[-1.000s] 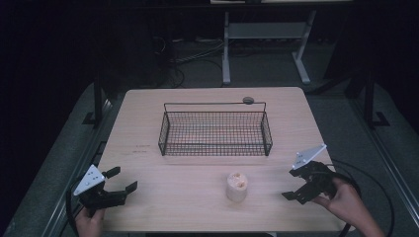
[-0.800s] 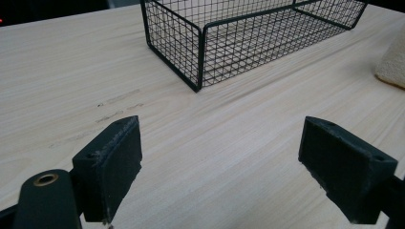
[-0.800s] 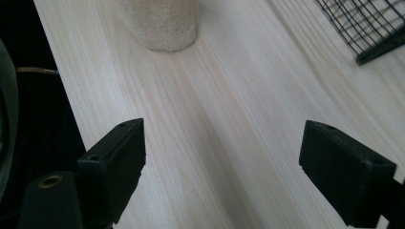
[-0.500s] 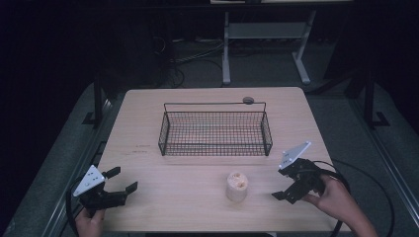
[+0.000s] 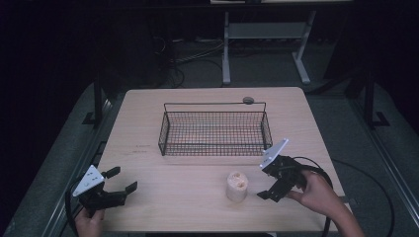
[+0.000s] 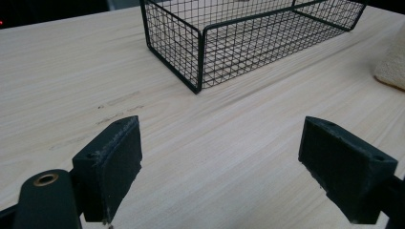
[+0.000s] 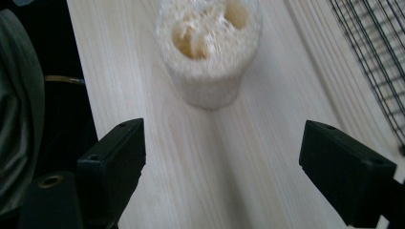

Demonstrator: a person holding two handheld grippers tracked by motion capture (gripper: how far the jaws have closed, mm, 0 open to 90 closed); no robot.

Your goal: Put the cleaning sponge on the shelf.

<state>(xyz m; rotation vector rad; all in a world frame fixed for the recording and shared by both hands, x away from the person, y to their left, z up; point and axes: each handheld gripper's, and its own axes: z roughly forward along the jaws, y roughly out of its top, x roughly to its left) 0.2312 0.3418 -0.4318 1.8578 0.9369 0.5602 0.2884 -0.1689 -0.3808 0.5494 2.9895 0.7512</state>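
My right gripper [image 5: 269,180] sits near the front right of the table [image 5: 148,113], jaws spread wide, holding nothing. In its own view [image 7: 222,157] the two black jaws frame bare wood, and the loofah [image 7: 210,47] stands ahead of them, a little left of centre and well short of the pads. I count one loofah: a pale, stubby cylinder standing upright on its end, with three holes showing in its top face. From above, the loofah [image 5: 236,185] is near the front edge, just left of my right gripper and apart from it, and in front of the basket.

My left gripper [image 5: 118,180] is at the front left corner, well apart from the loofah. Its jaws are also wide and empty; in its view [image 6: 222,157] I see only tabletop between the two pads, with a corner of the basket [image 6: 198,57] beyond and a slip of the loofah [image 6: 392,67] at the right edge.

There is one basket [image 5: 215,146], black wire mesh, rectangular, sitting in the middle of the table with nothing in it. One small round dark thing [image 5: 248,100] lies just behind the basket's back rim, too small for me to tell what it is. Two hands, one per gripper; the right hand [image 5: 316,190] comes in from the lower right.
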